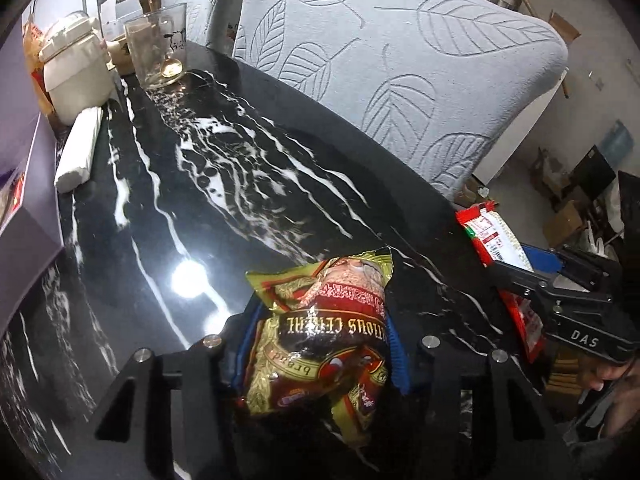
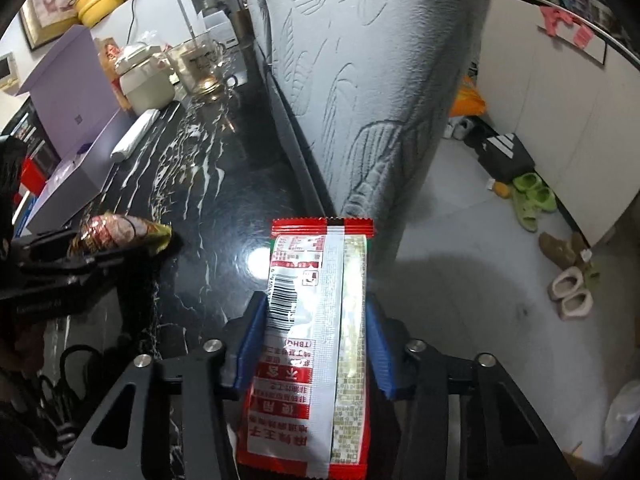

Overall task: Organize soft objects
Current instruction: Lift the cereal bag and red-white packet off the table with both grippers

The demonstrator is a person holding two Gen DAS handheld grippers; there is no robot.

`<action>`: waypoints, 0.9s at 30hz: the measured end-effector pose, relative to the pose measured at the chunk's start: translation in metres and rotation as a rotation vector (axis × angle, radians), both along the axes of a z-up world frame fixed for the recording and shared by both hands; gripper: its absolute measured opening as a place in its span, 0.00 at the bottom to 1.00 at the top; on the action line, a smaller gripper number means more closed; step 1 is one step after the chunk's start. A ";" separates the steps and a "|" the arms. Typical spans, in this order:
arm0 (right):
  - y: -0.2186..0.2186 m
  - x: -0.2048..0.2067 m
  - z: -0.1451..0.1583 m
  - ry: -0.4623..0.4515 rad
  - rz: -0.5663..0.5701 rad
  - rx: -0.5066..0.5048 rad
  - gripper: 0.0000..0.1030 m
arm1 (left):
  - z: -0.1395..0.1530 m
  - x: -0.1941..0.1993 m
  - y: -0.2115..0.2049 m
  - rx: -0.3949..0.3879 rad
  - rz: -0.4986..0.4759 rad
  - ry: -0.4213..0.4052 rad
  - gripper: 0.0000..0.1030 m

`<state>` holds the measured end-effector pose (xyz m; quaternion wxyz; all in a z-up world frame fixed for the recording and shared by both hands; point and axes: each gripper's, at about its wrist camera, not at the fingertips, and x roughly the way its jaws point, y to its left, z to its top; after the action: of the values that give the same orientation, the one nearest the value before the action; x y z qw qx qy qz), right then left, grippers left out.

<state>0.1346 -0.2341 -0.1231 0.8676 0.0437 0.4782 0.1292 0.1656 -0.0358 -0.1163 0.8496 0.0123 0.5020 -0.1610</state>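
Both claws are gripping packets. On the left wrist camera, the left gripper (image 1: 320, 344) is clamping a gold-and-red cereal packet (image 1: 324, 332) between its blue pads, holding it over the black marble table (image 1: 224, 184), probably to carry it to a sorting spot; off to the right, the right gripper (image 1: 532, 276) is showing side-on, pinching a red-and-white snack sachet (image 1: 488, 236) by the table edge. On the right wrist camera, that gripper (image 2: 316, 336) is squeezing the sachet (image 2: 312, 320) lengthwise, barcode up, and it is hanging beyond the table beside a leaf-embossed chair (image 2: 360, 80), something the other view is only hinting at. A purple box (image 2: 76, 108) and a white pot (image 2: 144, 80) are sitting well apart at the far end.
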 end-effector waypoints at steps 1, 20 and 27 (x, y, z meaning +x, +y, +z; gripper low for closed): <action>-0.001 -0.002 0.000 -0.004 -0.003 0.002 0.42 | 0.000 -0.002 0.000 -0.004 0.003 0.002 0.50; -0.006 -0.031 0.014 -0.053 -0.016 0.049 0.40 | 0.015 -0.045 -0.004 -0.004 0.037 -0.022 0.48; 0.014 -0.043 0.021 -0.073 0.053 0.062 0.40 | 0.026 -0.069 0.014 -0.001 0.091 -0.058 0.48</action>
<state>0.0914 -0.2205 -0.1018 0.8789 0.0529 0.4432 0.1684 0.0964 -0.0216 -0.0903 0.8702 -0.0060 0.4773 -0.1220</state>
